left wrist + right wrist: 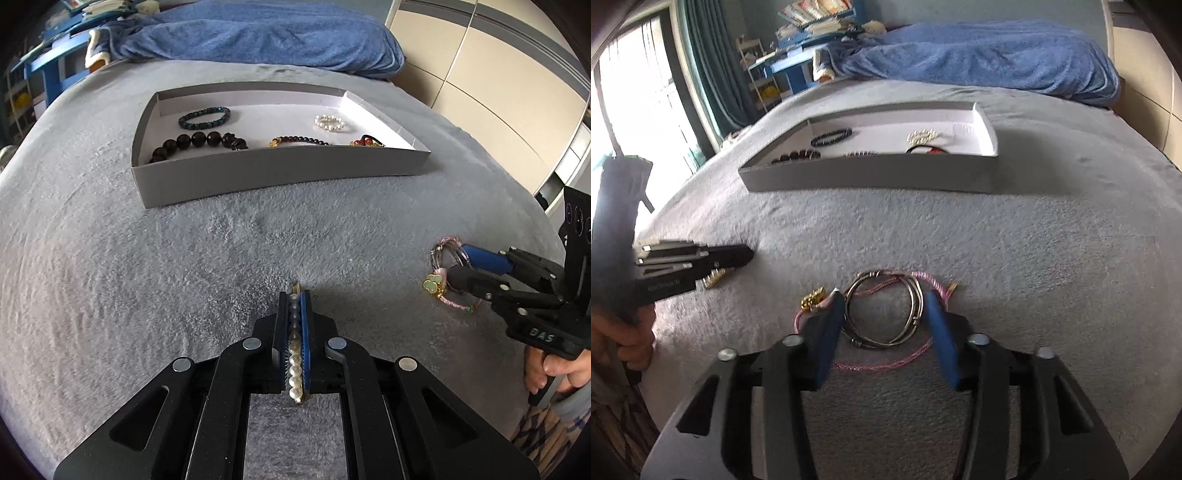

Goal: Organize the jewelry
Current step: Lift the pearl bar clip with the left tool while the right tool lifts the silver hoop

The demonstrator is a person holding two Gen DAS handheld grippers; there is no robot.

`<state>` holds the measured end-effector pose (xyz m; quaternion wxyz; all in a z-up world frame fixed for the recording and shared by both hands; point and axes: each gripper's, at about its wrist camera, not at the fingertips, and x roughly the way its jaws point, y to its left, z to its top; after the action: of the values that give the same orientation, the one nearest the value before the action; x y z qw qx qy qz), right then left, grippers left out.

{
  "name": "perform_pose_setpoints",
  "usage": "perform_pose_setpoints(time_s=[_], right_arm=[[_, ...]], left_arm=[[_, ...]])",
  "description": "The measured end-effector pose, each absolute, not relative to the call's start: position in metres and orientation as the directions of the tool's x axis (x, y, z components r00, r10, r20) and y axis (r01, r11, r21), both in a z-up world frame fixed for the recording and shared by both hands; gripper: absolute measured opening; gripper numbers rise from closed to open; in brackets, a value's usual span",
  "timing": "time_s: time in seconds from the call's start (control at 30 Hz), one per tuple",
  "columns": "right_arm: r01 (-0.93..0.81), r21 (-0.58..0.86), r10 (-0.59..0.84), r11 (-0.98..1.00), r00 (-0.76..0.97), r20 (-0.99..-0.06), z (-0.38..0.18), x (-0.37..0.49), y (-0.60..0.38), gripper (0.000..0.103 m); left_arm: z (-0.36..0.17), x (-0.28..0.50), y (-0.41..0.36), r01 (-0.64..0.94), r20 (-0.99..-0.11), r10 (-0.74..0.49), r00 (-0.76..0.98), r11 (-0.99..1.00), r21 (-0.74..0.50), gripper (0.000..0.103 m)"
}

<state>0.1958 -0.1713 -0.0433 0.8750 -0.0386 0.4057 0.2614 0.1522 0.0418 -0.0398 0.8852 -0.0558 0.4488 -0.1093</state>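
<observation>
on the grey bed cover near its front edge, the left tongs (295,295) are clamped tight on a pearl bracelet (294,365); the row of white pearls runs along the narrow slit between the blue pads, with a gold end showing at the tip and another at the back; to their right, the right tongs (886,301) stand part open over a silver wire bangle (882,310) and a pink cord bracelet (886,365); the blue pads (827,339) flank the bangle on either side, and the blurred wrist view does not settle whether they touch it, though they do not seem to press on it; no earlier view is at hand, so only this stance can be told; the pink cord lies looped under and around the bangle, with a pale green clover charm (433,283) and gold beads at its left side; a hand (550,369) holds the right handle at the frame edge; well beyond both tongs, toward the middle of the bed, sits a shallow grey box (280,173) with a white floor; inside lie a dark blue beaded bracelet (204,117), a large black bead bracelet (195,142), a small pearl ring of beads (331,123), a dark red bead bracelet (301,140) and a red and black piece (365,142) by the near wall; a blue blanket (258,33) is heaped at the far end of the bed.
</observation>
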Motion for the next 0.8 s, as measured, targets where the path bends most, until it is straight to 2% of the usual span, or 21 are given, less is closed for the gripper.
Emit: perform_pose_setpoints(time_s=[0.07,0.8], right_arm=[[-0.483,0.159,0.434,0.861,0.534,-0.726,-0.043,0.196,-0.174,0.007],[-0.492,0.222,0.518,0.842,0.619,-0.591,0.008,0.192,-0.188,0.004]], left_arm=[[-0.039,0.152,0.042,0.145,-0.781,-0.244,0.574,0.97,-0.196,0.006],[0.02,0.15,0.055,0.167,-0.675,-0.247,0.695,0.969,-0.183,0.006]])
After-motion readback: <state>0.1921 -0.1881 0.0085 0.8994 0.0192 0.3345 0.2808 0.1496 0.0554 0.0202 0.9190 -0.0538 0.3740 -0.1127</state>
